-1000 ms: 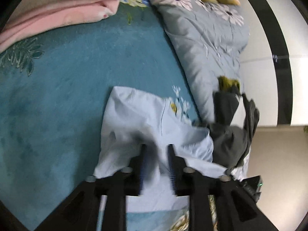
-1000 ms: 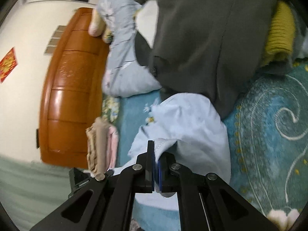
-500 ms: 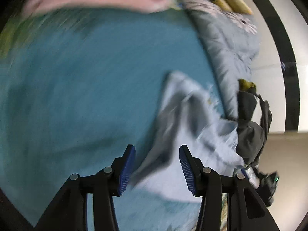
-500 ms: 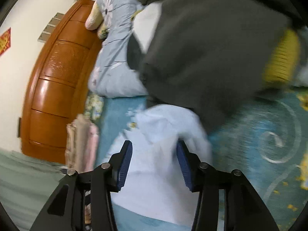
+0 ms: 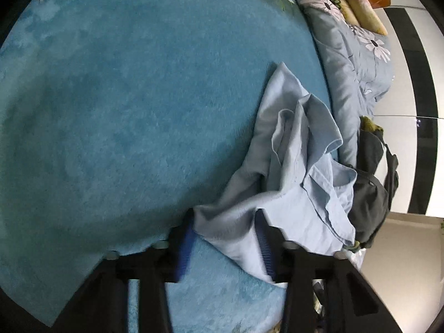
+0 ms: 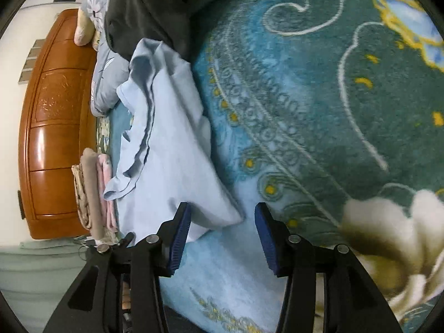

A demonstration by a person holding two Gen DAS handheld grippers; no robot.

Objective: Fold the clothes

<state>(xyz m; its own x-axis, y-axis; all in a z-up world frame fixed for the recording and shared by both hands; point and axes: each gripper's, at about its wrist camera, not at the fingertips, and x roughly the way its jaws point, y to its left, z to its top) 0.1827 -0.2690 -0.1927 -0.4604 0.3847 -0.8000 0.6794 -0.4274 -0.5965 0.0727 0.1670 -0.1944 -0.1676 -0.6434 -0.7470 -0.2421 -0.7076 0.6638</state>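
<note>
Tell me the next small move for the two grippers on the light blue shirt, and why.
Probably close both grippers on the cloth between their open fingers. The light blue shirt lies crumpled on the teal blanket, not spread flat. The left gripper has a shirt edge between its pads, and the right gripper has a corner partly inside its gap, so gripping there would let the shirt be pulled flat.

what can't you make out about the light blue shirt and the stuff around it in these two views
- Light blue cotton shirt: left wrist view, its near hem is hidden behind the left gripper fingers, which look motion-blurred.
- Same shirt, right wrist view: its top end runs under the dark grey garment.
- Yellow-green knit item: left view, mostly covered by dark grey clothing.
- Folded beige and pink stack: right view, too compressed at the edge to count layers.
</note>
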